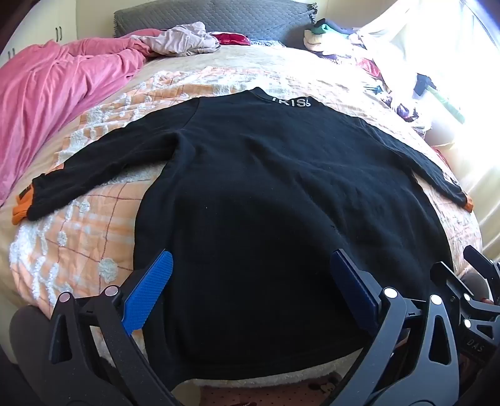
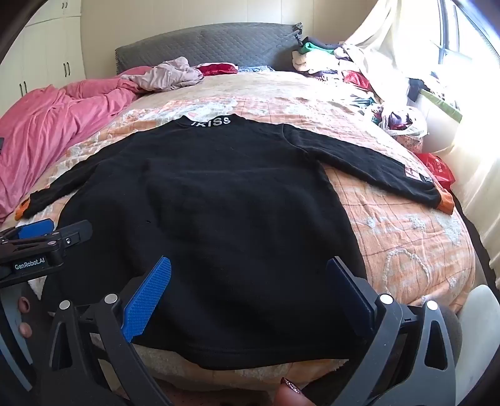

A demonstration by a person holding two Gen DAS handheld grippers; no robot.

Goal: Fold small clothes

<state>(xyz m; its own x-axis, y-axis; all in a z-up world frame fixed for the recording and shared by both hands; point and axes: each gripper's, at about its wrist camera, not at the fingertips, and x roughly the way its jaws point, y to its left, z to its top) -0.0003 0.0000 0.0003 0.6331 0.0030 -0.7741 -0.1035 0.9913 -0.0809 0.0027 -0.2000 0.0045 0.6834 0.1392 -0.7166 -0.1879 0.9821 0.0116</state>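
A black long-sleeved sweater [image 1: 265, 187] lies flat on the bed, collar with white letters at the far end, both sleeves spread out, orange cuffs [image 1: 20, 209] at their ends. It also shows in the right wrist view [image 2: 203, 212]. My left gripper [image 1: 250, 278] is open and empty, hovering over the sweater's near hem on the left side. My right gripper [image 2: 250, 281] is open and empty over the hem's right side. The right gripper's body also shows at the right edge of the left wrist view [image 1: 468, 281], and the left gripper's body in the right wrist view [image 2: 40, 243].
The bed has an orange-checked quilt [image 2: 406, 243]. A pink blanket [image 1: 56, 93] is bunched along the left. A pale garment [image 1: 184, 39] and a grey headboard [image 1: 218, 15] are at the far end. A pile of clothes [image 2: 375, 87] and a red bag [image 2: 437, 168] lie on the right by the window.
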